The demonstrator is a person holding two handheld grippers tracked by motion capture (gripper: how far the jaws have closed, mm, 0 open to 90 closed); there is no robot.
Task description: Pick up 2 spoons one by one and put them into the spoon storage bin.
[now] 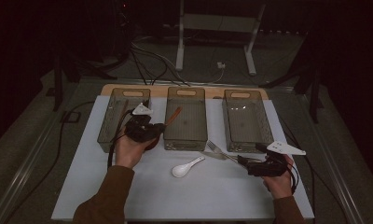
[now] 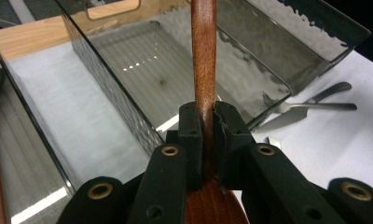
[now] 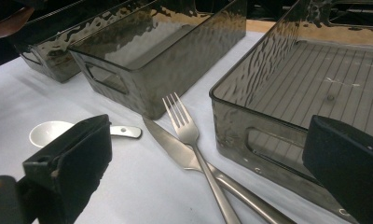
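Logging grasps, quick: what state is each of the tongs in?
Left tongs: closed on the wooden spoon.
Right tongs: open, holding nothing, above the fork.

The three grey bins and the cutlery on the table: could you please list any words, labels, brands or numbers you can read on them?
None can be read: the three grey bins, the wooden spoon, fork, knife and white spoon show no readable print, nor do the left gripper or right gripper.
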